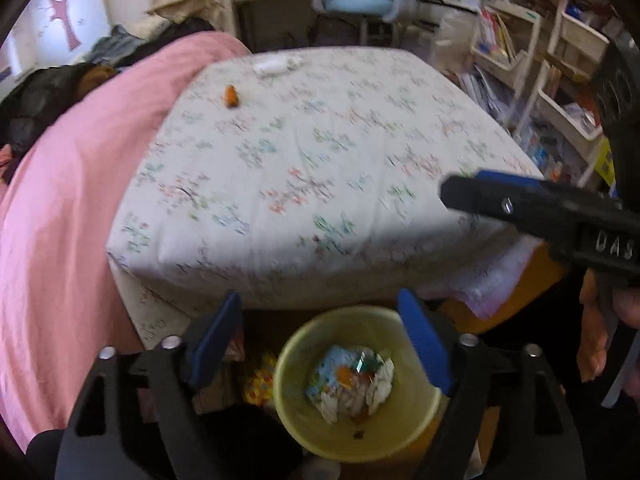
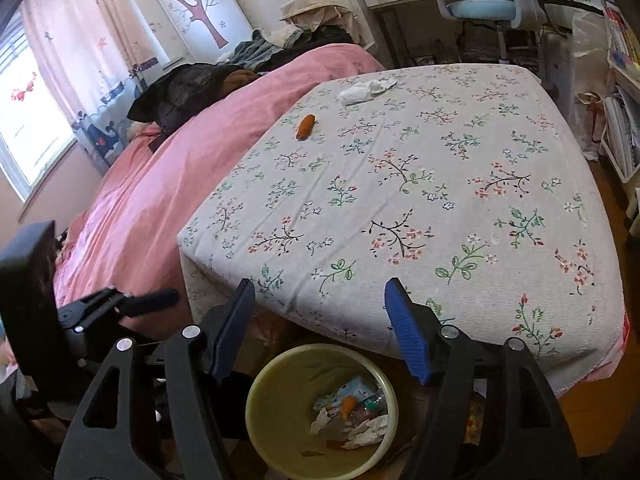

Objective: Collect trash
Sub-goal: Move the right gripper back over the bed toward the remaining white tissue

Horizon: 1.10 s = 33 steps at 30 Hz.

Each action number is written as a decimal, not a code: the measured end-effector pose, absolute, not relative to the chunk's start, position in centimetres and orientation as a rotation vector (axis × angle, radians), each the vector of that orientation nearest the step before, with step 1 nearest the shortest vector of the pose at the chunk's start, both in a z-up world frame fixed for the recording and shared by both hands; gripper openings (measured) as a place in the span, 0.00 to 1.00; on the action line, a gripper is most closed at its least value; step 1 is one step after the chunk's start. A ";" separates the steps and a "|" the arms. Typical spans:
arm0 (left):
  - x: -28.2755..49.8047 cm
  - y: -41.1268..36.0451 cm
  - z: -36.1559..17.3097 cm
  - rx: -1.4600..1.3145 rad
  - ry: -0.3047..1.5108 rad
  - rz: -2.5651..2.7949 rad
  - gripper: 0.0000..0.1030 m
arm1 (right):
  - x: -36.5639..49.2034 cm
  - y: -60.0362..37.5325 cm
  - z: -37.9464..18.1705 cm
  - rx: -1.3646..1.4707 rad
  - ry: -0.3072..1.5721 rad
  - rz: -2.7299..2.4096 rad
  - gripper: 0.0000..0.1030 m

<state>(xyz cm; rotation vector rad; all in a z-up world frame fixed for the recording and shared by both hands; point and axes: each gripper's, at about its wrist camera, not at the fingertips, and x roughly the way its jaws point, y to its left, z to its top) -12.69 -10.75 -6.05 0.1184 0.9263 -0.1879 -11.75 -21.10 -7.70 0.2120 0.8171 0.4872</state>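
A pale yellow bin stands on the floor at the foot of a bed with a flowered sheet. Crumpled wrappers and tissues lie inside it. My left gripper hangs open over the bin with nothing between its blue pads. My right gripper is open and empty too, above the bin and the sheet's near edge. On the far part of the sheet lie an orange scrap and a white crumpled tissue. One black finger of the right gripper reaches in from the right in the left wrist view.
A pink duvet covers the bed's left side, with dark clothes piled at its far end. A blue desk chair and a desk stand beyond the bed. Crowded shelves line the right. A hand holds the right gripper.
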 end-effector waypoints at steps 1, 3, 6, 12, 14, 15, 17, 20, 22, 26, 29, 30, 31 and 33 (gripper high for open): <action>-12.6 -10.5 -5.9 0.111 0.913 -0.169 0.78 | -11.8 -21.1 -7.7 0.211 0.816 0.484 0.64; -12.4 -9.9 -5.5 0.093 0.892 -0.136 0.79 | -11.9 -21.2 -7.8 0.208 0.815 0.476 0.65; -12.3 -9.2 -5.0 0.058 0.854 -0.086 0.81 | -11.9 -21.1 -8.0 0.200 0.819 0.472 0.66; -12.1 -8.1 -4.3 0.019 0.805 -0.022 0.81 | -12.1 -20.7 -8.0 0.179 0.817 0.466 0.66; -11.7 -7.6 -3.8 -0.009 0.785 -0.013 0.82 | -12.2 -20.8 -7.7 0.190 0.806 0.467 0.66; -11.2 -7.2 -3.6 -0.029 0.775 -0.005 0.83 | -12.1 -20.9 -7.4 0.200 0.800 0.468 0.66; -10.1 -6.5 -3.2 -0.062 0.767 0.010 0.83 | -11.8 -21.1 -6.6 0.218 0.784 0.463 0.67; -7.1 -5.2 -2.5 -0.120 0.767 0.031 0.83 | -10.3 -21.7 -5.3 0.247 0.756 0.453 0.73; -4.6 -4.4 -2.0 -0.148 0.769 0.048 0.83 | -8.3 -21.7 -4.7 0.248 0.757 0.440 0.73; 0.1 -3.2 -1.3 -0.183 0.766 0.066 0.83 | -2.8 -20.7 -4.0 0.202 0.762 0.422 0.73; 3.2 -2.6 -1.8 -0.212 0.791 0.076 0.83 | 2.7 -19.5 -4.0 0.158 0.776 0.413 0.73; 4.2 -2.4 -1.9 -0.220 0.802 0.078 0.83 | 5.1 -18.9 -4.3 0.148 0.790 0.406 0.73; 5.6 -2.0 -2.3 -0.238 0.813 0.082 0.83 | 7.3 -18.4 -4.6 0.139 0.803 0.398 0.73; 7.4 -1.5 -2.9 -0.256 0.832 0.083 0.83 | 11.2 -17.7 -5.2 0.137 0.826 0.390 0.73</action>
